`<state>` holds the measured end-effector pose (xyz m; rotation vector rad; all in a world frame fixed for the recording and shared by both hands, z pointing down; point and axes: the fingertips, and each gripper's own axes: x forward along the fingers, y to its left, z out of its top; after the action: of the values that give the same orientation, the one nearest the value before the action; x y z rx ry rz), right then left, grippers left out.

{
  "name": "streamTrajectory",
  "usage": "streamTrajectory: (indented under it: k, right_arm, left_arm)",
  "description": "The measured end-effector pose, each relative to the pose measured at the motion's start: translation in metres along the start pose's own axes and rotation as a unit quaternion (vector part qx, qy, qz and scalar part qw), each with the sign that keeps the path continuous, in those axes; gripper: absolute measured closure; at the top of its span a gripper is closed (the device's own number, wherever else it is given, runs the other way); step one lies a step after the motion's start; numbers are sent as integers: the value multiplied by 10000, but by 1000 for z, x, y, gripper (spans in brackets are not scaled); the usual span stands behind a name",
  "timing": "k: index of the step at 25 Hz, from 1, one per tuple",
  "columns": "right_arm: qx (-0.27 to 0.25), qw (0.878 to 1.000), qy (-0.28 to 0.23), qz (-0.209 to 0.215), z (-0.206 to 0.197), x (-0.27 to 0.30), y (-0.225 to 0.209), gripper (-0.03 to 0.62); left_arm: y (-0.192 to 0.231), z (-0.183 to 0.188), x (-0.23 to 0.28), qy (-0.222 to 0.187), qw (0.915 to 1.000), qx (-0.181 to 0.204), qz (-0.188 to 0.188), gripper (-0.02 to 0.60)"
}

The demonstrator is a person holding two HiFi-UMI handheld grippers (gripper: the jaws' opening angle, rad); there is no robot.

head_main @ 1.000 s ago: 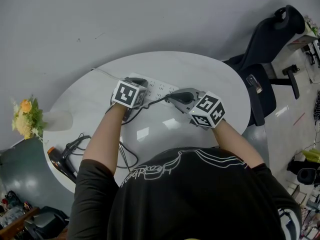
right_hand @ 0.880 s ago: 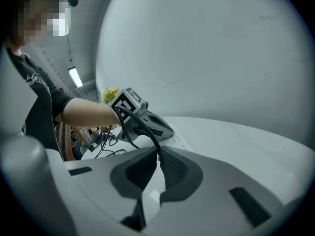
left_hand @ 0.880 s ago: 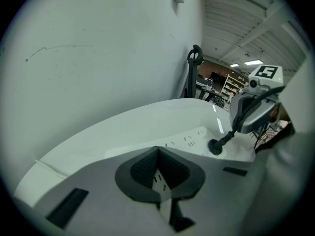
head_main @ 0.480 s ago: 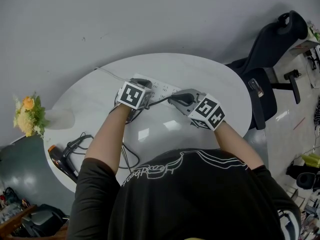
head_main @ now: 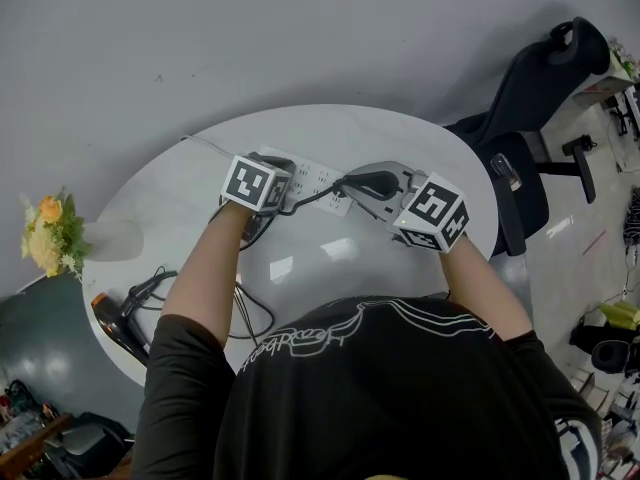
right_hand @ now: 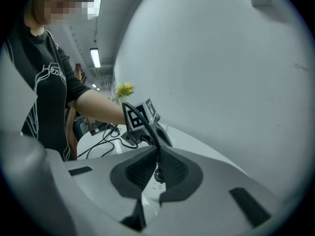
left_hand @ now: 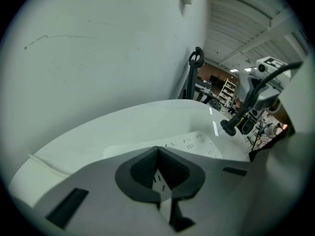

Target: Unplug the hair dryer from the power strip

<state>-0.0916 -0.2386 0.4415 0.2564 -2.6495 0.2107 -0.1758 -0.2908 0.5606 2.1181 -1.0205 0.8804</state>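
Right gripper [head_main: 355, 184] raised plug [head_main: 373, 180] above power strip [head_main: 312, 176].

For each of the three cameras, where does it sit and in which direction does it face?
Head view: on the person's head, facing steeply down at the table; both forearms, the left tool and the right tool show.
Left gripper view: on the left tool, facing along its shut jaws over the power strip; the right tool shows.
Right gripper view: on the right tool, facing along jaws shut on the plug; the left forearm shows.
Shared: each gripper view shows the other tool.
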Motion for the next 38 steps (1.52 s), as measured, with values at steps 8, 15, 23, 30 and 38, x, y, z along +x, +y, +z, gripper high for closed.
streamTrajectory:
  k: [8,15,23,30,38]
  right_arm:
    - [426,9990,17,-107,-21,-19,-5,583]
    - [723,9970,-251,-154,-13,-29,7,583]
    - [1057,9918,-650,-295,9,-48,26,583]
    - [945,9915,-886,-124,31,-68,62,583]
    - [1143,9886,-963,176,35,-106,96,583]
  left_arm:
    - [-1,3,-3,-87,10000,9,-11,580]
    - [-5,5,-37,-493,9978,-437,-52,580]
    - [-42,21,-140,-2020,9757,-846,48,580]
    - [-110,9,-216,-2937,9489,-1139,-159,580]
    - [-199,-18,-258,-3463,9217,-1697,-415,580]
